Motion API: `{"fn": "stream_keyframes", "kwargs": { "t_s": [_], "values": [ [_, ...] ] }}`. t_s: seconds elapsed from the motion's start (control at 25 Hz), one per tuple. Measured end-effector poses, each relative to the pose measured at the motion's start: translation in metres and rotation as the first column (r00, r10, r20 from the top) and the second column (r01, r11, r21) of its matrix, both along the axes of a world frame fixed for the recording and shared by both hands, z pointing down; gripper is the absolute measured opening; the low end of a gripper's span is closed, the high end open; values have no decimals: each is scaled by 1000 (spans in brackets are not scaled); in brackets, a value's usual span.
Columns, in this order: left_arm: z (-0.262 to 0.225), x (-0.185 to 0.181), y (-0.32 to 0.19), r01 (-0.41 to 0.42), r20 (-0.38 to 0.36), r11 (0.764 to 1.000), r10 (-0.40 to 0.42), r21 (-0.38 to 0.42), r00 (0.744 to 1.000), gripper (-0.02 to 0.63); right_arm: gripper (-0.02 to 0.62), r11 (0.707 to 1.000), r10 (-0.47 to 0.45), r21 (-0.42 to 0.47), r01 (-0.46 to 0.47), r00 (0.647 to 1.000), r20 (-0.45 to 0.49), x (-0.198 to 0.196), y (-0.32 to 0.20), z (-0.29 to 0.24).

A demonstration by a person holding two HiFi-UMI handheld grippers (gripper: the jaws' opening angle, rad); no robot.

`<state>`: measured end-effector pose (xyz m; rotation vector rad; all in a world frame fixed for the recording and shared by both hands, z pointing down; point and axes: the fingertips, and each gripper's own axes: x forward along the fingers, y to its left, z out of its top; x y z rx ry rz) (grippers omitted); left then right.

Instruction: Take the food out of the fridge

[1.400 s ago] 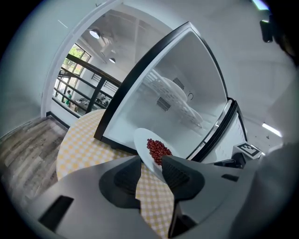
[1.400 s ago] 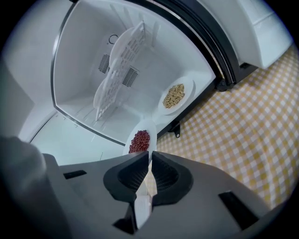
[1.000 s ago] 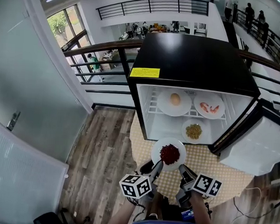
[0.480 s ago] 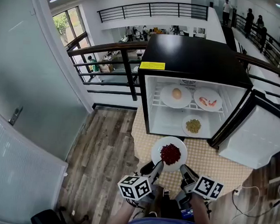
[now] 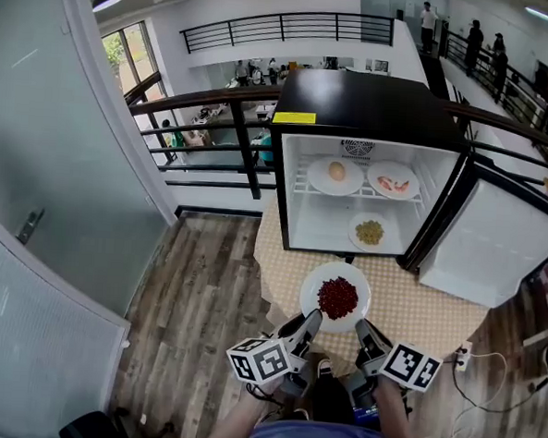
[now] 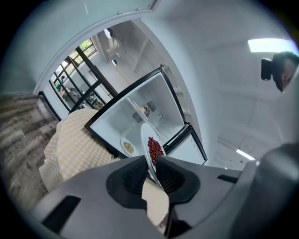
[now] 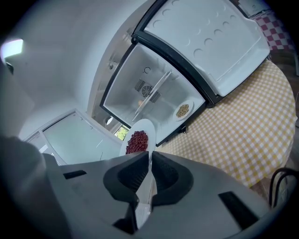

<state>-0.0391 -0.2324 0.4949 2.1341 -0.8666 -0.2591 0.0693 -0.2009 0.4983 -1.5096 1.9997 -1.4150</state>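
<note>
A white plate of red food (image 5: 336, 296) hangs over the checked table, in front of the open fridge (image 5: 373, 108). My left gripper (image 5: 307, 325) has the plate's near-left rim between its pads, and its jaws are closing on it. The left gripper view shows that rim pinched in the left gripper (image 6: 152, 170), with the plate (image 6: 148, 135) tilted on edge. My right gripper (image 5: 364, 332) is shut on the near-right rim. The right gripper view shows the right gripper (image 7: 150, 170) clamped on the plate (image 7: 147, 127). Inside the fridge are a plate with a pale round item (image 5: 335, 174), a shrimp plate (image 5: 393, 182) and a plate of greenish food (image 5: 369, 231).
The fridge door (image 5: 495, 245) stands open to the right. A yellow checked cloth covers the round table (image 5: 426, 311). Wooden floor (image 5: 205, 293) lies to the left, with a black railing (image 5: 207, 98) behind. A cable and socket (image 5: 464, 359) lie at the right.
The plate and both grippers have drawn back from the fridge opening, and the gap between plate and fridge has widened. The plate now sits over the table's near part.
</note>
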Motion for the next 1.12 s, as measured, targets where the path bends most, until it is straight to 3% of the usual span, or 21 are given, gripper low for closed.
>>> {"fn": "stream_keyframes", "kwargs": {
  "t_s": [0.32, 0.68, 1.12],
  "values": [
    [-3, -6, 41, -20, -93, 999, 16, -40, 996, 43, 29, 1000, 20, 16, -19, 999, -31, -6, 44, -2],
    [-6, -19, 74, -33, -97, 998, 28, -51, 995, 40, 29, 1000, 28, 11, -27, 999, -46, -18, 76, -5],
    [-5, -33, 80, -11, -102, 997, 3, -77, 995, 41, 29, 1000, -1, -6, 1, 999, -49, -32, 78, -6]
  ]
}}
